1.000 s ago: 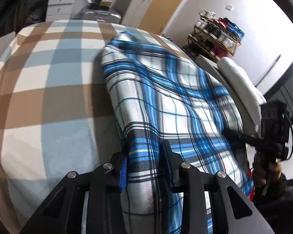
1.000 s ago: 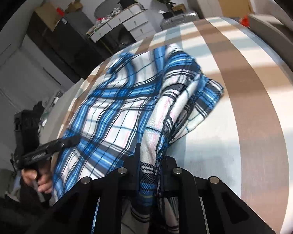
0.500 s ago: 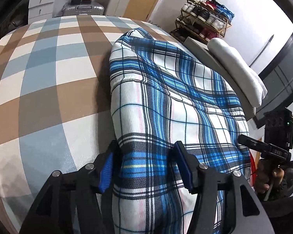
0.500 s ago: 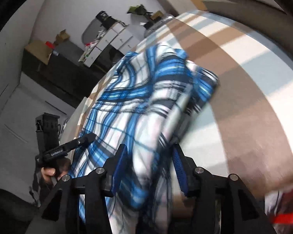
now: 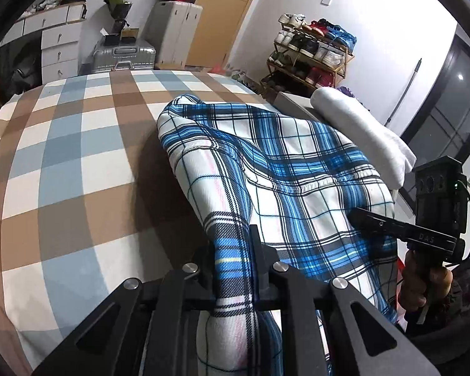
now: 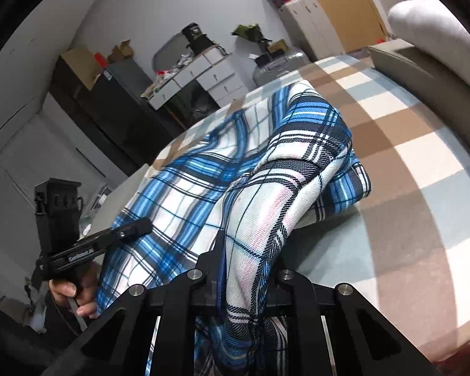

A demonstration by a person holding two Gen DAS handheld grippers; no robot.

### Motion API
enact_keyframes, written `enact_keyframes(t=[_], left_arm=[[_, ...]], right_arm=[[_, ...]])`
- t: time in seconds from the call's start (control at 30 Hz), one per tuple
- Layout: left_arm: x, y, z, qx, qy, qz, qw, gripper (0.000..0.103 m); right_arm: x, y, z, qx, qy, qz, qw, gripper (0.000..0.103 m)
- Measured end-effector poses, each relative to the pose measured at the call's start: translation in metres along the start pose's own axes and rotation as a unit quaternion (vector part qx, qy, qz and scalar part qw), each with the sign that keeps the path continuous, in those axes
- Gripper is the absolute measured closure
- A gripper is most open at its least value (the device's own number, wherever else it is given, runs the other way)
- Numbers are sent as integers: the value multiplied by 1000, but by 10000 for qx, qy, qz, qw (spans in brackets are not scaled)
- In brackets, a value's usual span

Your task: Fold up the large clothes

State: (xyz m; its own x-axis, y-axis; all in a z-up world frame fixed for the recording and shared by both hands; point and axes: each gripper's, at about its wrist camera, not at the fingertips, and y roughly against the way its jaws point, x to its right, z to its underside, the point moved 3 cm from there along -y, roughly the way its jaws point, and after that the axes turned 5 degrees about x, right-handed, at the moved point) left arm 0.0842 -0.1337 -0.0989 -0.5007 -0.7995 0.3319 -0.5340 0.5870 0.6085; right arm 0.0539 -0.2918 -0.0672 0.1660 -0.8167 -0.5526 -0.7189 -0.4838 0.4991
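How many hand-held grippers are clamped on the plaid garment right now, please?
2: the left hand-held gripper pinches one bunched edge of the plaid garment; the right hand-held gripper pinches another.

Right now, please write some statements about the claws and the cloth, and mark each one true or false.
1. The left claw is shut on the plaid cloth. True.
2. The right claw is open and holds nothing. False: it is shut on the cloth.
3. The cloth lies on a checked bed. True.
4. The cloth is red. False: it is blue, white and black.
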Motion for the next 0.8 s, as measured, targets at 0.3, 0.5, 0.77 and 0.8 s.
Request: enact_keyframes(t=[0.3,0.5,0.77,0.8], left_arm=[[33,2,-22,320,-329,194,9988,94],[83,1,-89,889,-740,599,9915,94],[186,-43,-210,1445,-1353,1227,9725,94],[199,-55,-218,1411,-1403,1288,9715,94]], right_arm=[[-9,38,-28,325,555,148,9978,89],[-23,105,-108,1086,1420,549,9824,89],[15,193,-247,1785,1847,1793,9497,89],[29,201,-260,1783,1726,1976,9484,89]])
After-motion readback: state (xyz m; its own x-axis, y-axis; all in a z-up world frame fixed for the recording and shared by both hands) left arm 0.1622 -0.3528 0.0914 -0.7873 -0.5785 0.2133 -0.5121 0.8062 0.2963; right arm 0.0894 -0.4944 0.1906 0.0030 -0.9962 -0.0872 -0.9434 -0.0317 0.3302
